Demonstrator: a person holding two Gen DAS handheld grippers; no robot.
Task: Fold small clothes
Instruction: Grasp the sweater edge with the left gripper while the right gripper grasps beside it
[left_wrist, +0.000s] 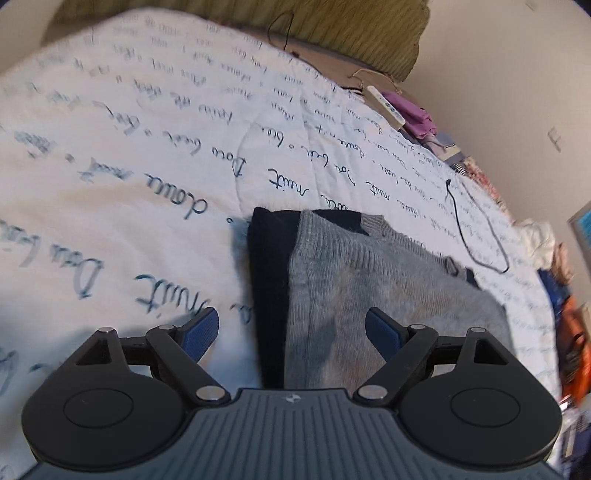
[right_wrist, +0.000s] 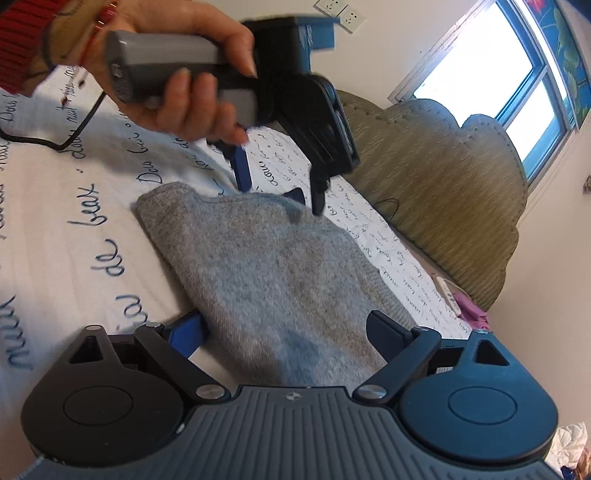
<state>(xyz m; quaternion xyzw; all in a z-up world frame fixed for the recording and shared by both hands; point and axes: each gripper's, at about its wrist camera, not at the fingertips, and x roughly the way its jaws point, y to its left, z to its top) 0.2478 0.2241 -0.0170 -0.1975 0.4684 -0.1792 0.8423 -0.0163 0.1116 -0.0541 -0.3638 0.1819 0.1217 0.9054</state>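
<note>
A small grey knit sweater (left_wrist: 369, 280) with dark navy parts (left_wrist: 269, 280) lies folded on a white bedspread with blue script. My left gripper (left_wrist: 291, 332) is open just above its near edge, one finger over the bedspread, the other over the grey knit. In the right wrist view the same grey sweater (right_wrist: 280, 280) lies in front of my right gripper (right_wrist: 286, 332), which is open with its fingers on either side of the near end. The left gripper (right_wrist: 273, 192) shows there too, held by a hand, open, hovering over the sweater's far end.
The bedspread (left_wrist: 129, 166) covers the bed. A black cable (left_wrist: 480, 236) lies beyond the sweater. A white remote (left_wrist: 386, 105) and purple cloth (left_wrist: 415, 114) sit at the bed's edge. An olive headboard (right_wrist: 443, 206) and a window (right_wrist: 517, 74) stand behind.
</note>
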